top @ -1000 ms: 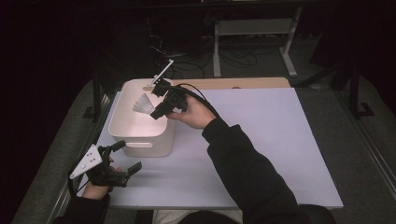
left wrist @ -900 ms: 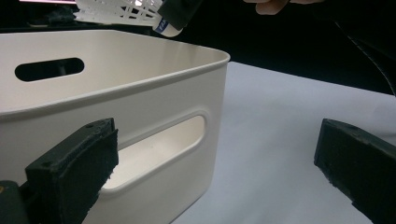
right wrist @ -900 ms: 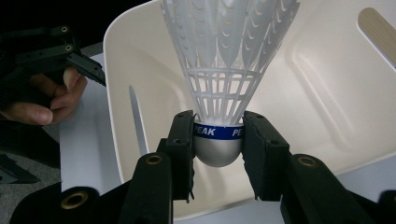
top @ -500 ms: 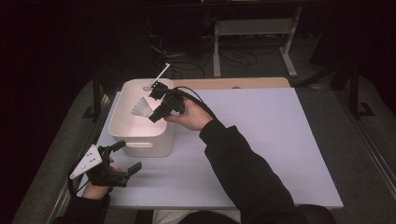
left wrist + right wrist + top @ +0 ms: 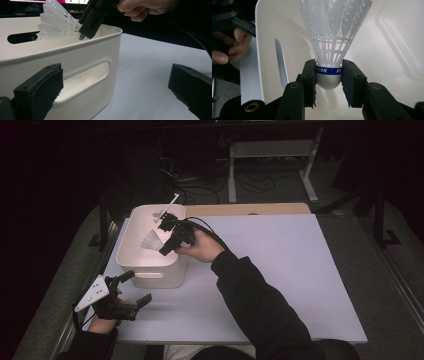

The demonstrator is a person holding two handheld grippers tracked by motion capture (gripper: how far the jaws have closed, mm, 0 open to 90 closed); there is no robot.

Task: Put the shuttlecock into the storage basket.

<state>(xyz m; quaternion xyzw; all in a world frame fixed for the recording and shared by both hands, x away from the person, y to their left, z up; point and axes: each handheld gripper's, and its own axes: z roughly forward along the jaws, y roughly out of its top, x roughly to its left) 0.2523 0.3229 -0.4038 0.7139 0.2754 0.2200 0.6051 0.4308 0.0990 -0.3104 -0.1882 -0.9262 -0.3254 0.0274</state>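
Right tongs [image 5: 165, 247] clamped on a white plastic-skirted shuttlecock with a white rounded cork and blue band [image 5: 151, 241], jaws pinching the cork on both sides at the band; right gripper view shows the band lettering "PEAK" and the skirt [image 5: 334, 32] fanning away from the jaws. Shuttlecock held in the air over the open top of a white rectangular plastic storage bin with slot handles [image 5: 131, 256], skirt pointing toward the bin's left side in the high view, not touching walls or floor as far as visible. Left gripper view: shuttlecock [image 5: 58, 22] sits above the bin's rim [image 5: 75, 45], near the right-hand corner, with the right tongs [image 5: 86, 35] angled down onto it and the person's right hand [image 5: 143, 7] behind. Bin stands at the back left of a pale lavender-white rectangular surface [image 5: 300, 265]; bin floor under the shuttlecock looks bare. A thin white stick-like part [image 5: 166, 208] pokes up past the bin's far rim, what it is unclear. Left tongs [image 5: 131, 289] spread wide apart, gripping nothing, resting low at the front left edge of the surface, just in front of the bin's near wall, aimed at its slot handle [image 5: 82, 80]. Person's left hand [image 5: 107, 312] wraps the grip, grey three-cornered plate [image 5: 92, 292] on top. Right arm in a dark sleeve [image 5: 260, 305] reaches diagonally across the surface. Wooden strip [image 5: 245, 209] runs along the surface's far edge; dark floor with cables and a metal frame behind.
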